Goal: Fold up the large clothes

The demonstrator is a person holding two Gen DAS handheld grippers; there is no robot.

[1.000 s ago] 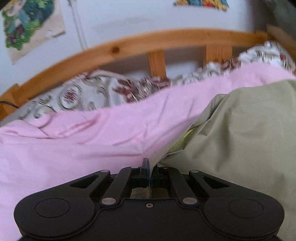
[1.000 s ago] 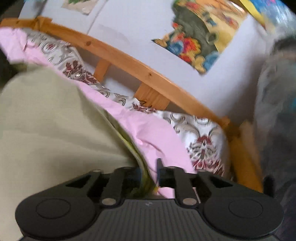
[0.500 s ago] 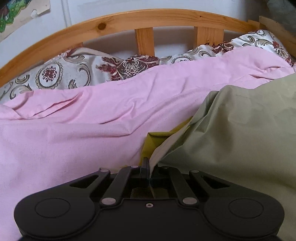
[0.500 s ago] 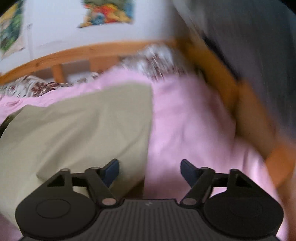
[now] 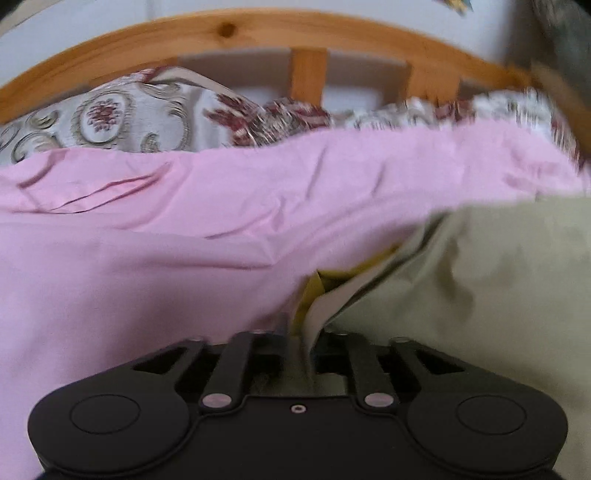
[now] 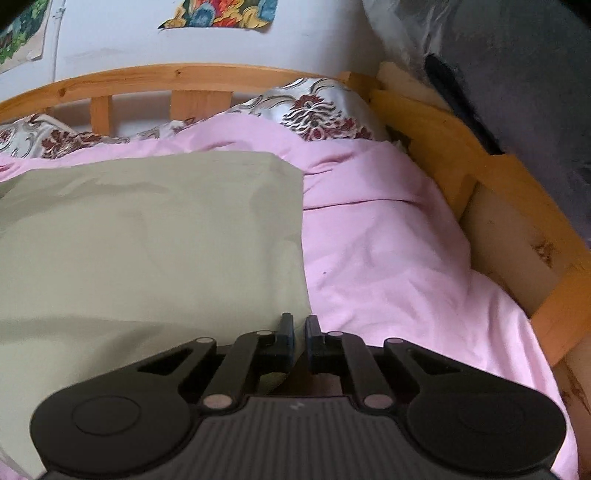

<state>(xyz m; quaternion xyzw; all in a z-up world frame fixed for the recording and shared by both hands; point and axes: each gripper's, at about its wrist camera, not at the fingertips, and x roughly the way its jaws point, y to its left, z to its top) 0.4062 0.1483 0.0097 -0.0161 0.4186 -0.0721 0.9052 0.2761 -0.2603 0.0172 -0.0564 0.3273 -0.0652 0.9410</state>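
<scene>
A large olive-green cloth (image 6: 147, 240) with a yellow underside lies flat on the pink bedsheet (image 6: 388, 258). In the left wrist view the cloth (image 5: 480, 280) fills the right side, and its folded left edge (image 5: 314, 314) runs down between the fingers of my left gripper (image 5: 308, 334). Those jaws are opening and stand apart around the edge. In the right wrist view my right gripper (image 6: 299, 326) sits at the cloth's near right edge. Its jaws are closing, almost together, with that edge pinched between them.
A curved wooden headboard (image 5: 258, 26) with slats stands behind patterned pillows (image 5: 110, 118). A wooden side rail (image 6: 498, 221) bounds the bed on the right, with a grey bulky thing (image 6: 517, 74) beyond it. Posters (image 6: 221, 14) hang on the white wall.
My left jaws have parted around the cloth's edge they were pinching. My right gripper let go, swung round over the bed, opened wide, then closed at the cloth's right edge.
</scene>
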